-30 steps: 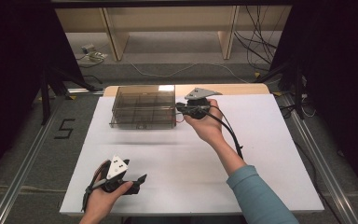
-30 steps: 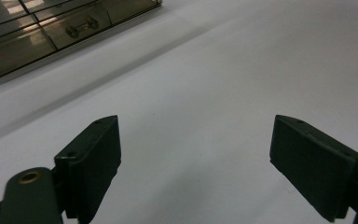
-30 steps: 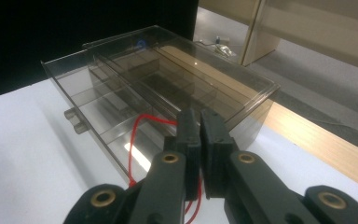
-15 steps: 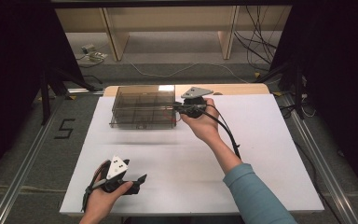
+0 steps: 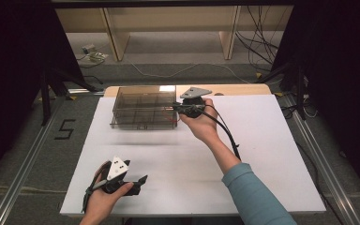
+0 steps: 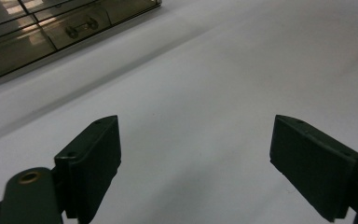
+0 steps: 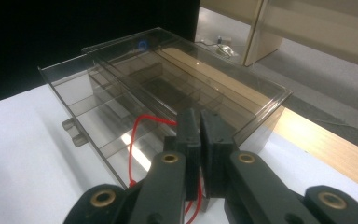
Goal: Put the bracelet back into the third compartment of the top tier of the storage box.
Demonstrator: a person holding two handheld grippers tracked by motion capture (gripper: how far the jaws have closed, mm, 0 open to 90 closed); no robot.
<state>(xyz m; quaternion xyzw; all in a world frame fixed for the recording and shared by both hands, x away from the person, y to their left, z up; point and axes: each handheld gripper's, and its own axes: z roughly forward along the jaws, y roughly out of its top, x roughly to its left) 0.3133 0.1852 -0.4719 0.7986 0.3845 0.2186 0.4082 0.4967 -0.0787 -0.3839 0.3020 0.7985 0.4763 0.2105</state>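
Observation:
A smoky clear compartment box lies at the back of the white table; its lid seems lifted a little off the tray. My right gripper is at the box's right end, its jaws shut on a thin red cord. The cord loops into the tray below the lid's edge. My left gripper hovers near the table's front left. Its jaws are open over bare white surface, and the box is far ahead of them.
A strip of wooden board shows behind the white table. Past it are shelf legs and cables on the floor. Metal rails run along both sides. The right gripper's black cable trails across the table.
The right gripper has edged a little to the left, toward the box, still shut on the cord. The left hand has stayed put.

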